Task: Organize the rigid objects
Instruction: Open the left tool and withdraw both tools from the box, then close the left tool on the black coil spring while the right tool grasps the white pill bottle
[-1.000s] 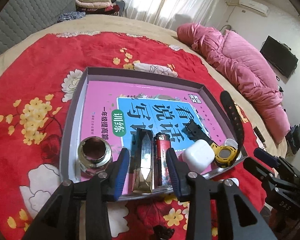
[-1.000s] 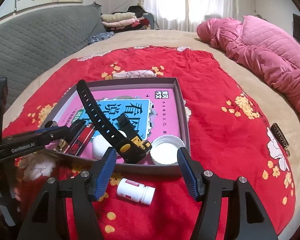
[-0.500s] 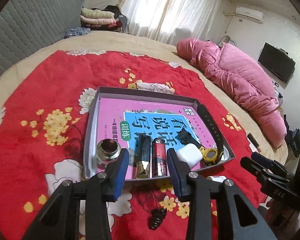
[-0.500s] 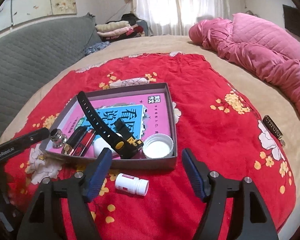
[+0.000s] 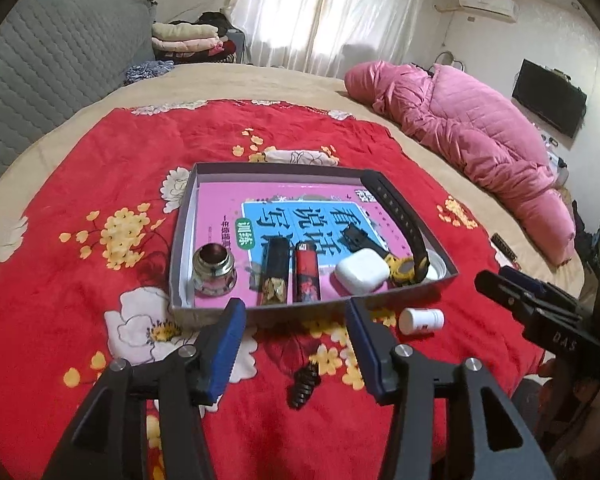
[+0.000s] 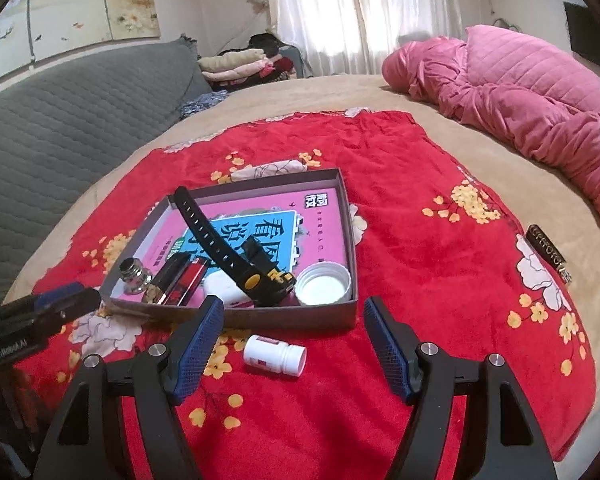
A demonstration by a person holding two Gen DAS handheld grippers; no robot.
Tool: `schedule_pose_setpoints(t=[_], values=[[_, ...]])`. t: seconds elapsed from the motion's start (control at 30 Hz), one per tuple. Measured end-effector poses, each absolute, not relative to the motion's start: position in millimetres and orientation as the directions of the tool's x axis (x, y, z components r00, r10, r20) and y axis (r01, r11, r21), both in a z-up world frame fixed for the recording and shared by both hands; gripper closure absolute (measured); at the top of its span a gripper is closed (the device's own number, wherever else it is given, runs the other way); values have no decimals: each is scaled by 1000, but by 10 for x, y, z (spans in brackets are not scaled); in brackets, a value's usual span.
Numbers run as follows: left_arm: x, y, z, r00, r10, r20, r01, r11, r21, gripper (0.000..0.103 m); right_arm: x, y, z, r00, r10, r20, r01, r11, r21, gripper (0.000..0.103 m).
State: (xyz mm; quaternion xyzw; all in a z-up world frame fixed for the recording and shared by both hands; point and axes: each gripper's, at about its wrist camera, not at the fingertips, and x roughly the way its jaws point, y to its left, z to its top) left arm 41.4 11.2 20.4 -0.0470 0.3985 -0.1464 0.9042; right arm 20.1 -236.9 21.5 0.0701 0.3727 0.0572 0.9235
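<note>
Bed (image 6: 440, 92) with red floral blanket (image 6: 400, 216), curtained window behind. White bottle (image 6: 275, 356) lies outside tray (image 6: 300, 314), between right gripper (image 6: 294, 346) jaws, untouched. Both grippers spread wide, empty; left gripper (image 5: 296, 340).

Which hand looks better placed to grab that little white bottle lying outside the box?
Probably the right gripper: the white bottle lies between its open fingers, whereas it sits off to the side of the left gripper.

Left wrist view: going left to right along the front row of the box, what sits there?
Metal fitting → black lighter → red lighter → white earbud case → yellow watch.
</note>
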Motion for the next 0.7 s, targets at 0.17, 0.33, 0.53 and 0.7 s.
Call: schedule_pose_setpoints(t=[0.17,0.33,0.53,0.7], values=[[336,111,181,631,-286,-722,222,957,-185,51,169,-2318,201,710,175,-682,-70,981,179,29],[316,94,137,612,-283,-739,223,958,-182,51,154,-2287,157,702,169,-692,-70,983,169,29],[301,50,49,582,-283,-762,233,956,-177,51,147,-2242,87,683,172,-709,-75,983,167,29],[287,54,-1,562,-290,-775,230,954,-190,51,149,-2219,40,670,175,-721,-79,983,165,29]])
